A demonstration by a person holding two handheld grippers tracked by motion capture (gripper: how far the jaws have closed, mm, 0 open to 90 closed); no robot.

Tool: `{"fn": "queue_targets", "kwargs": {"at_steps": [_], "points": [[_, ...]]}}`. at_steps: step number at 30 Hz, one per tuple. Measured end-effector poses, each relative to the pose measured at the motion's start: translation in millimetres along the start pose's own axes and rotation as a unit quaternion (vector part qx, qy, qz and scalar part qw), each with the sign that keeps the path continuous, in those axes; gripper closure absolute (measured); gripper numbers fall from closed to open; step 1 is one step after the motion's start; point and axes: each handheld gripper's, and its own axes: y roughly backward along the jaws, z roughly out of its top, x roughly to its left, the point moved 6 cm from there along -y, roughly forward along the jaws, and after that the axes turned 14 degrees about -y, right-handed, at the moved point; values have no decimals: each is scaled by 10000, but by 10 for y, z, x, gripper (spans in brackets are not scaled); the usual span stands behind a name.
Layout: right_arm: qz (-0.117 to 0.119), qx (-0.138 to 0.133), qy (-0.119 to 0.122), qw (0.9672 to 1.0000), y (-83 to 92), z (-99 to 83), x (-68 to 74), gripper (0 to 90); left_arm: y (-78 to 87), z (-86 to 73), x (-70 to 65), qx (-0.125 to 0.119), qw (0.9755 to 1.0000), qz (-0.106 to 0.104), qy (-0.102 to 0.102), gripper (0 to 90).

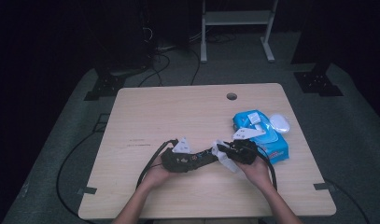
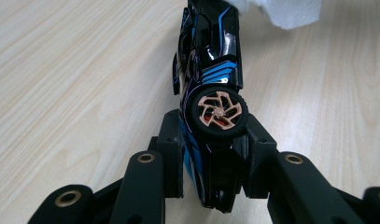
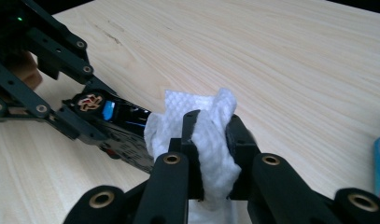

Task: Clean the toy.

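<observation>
Left gripper is clamped on a black and blue toy car, which is held on its side above the wooden table. Right gripper is closed on a white wipe, whose folds touch the car's far end. A blue wipe pack lies near the table's right edge, just beyond the right hand

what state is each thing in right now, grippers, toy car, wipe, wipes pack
left gripper: shut on the toy car
right gripper: shut on the wipe
toy car: held on its side, a wheel facing the left gripper view
wipe: bunched between the jaws, pressed against the car's end
wipes pack: lying flat on the table, lid flap open
</observation>
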Motion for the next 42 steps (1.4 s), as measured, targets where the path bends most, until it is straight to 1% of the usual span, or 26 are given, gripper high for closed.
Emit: {"fn": "queue_targets", "kwargs": {"at_steps": [1, 4, 5, 7, 8, 10, 11, 12, 13, 14, 16, 18, 21, 22, 23, 28, 30, 32, 33, 34, 35, 36, 38, 39, 40, 42], "points": [[-39, 9, 3, 10000, 5, 4, -6, 802, 10, -7, 1, 2, 10000, -21, 11, 664], [-91, 12, -74, 9999, 22, 4, -70, 802, 56, -42, 9, 59, 9998, -159, -68, 664], [-73, 20, -147, 9999, 26, -5, -92, 803, 66, -51, 6, 44, 9998, -170, -58, 664], [-52, 51, -203, 9998, 21, -26, -106, 803, 90, -75, 7, 31, 9997, -252, -46, 664], [-57, 68, -177, 9998, 13, -30, -97, 803, 99, -84, 12, 48, 9996, -277, -51, 664], [27, 86, -137, 9999, -6, -31, -38, 804, 94, -75, 14, 42, 9994, -335, -5, 655], [7, 88, -86, 9999, -9, -26, -4, 804, 90, -58, 11, -4, 9993, -373, 76, 637], [75, 88, -70, 9999, -9, -17, 26, 804, 80, -34, 6, -15, 9991, -404, 137, 606], [195, 102, -123, 9997, -9, -9, 63, 804, 74, -25, -1, 36, 9992, -374, 100, 580], [233, 109, -112, 9996, -14, -9, 81, 804, 63, -19, -10, 110, 9994, -333, 20, 580], [259, 137, -62, 9996, -33, -21, 125, 804, 52, -12, -23, 162, 9993, -338, -25, 577], [311, 173, -21, 9994, -46, -39, 179, 803, 62, -11, -18, 209, 9993, -322, -38, 567], [474, 208, -59, 9986, -55, -49, 227, 803, 82, -22, -6, 262, 9994, -239, -37, 557], [476, 207, -50, 9986, -59, -49, 226, 803, 92, -31, -3, 248, 9994, -223, -69, 586], [469, 211, -65, 9987, -62, -48, 211, 803, 101, -39, -2, 253, 9993, -260, -118, 619], [341, 171, -153, 9992, -37, -45, 111, 803, 161, -49, 1, 328, 9988, -265, -235, 636], [390, 122, -172, 9990, -31, -32, 141, 803, 186, -44, 10, 318, 9988, -278, -235, 642], [509, 117, -173, 9985, -40, -18, 209, 803, 180, -28, 6, 345, 9988, -263, -220, 639], [573, 97, -134, 9982, -51, -11, 251, 803, 164, -10, 14, 375, 9989, -254, -100, 580], [623, 99, -87, 9980, -67, -9, 299, 803, 146, 0, 30, 441, 9988, -221, 4, 481], [699, 108, -76, 9975, -79, -8, 331, 802, 137, 5, 31, 495, 9985, -216, 90, 413], [753, 112, -91, 9971, -88, -8, 351, 803, 123, 12, 28, 491, 9985, -220, 79, 410], [790, 113, -73, 9968, -106, -12, 374, 802, 102, 17, 4, 499, 9984, -247, -1, 454], [770, 127, -57, 9969, -111, -16, 374, 802, 93, 8, 1, 567, 9983, -142, -86, 487], [698, 127, -30, 9975, -108, -19, 350, 802, 95, 1, 8, 581, 9982, -103, -138, 560], [630, 109, -58, 9979, -98, -20, 307, 802, 105, -8, 9, 533, 9983, -155, -156, 585]]}}
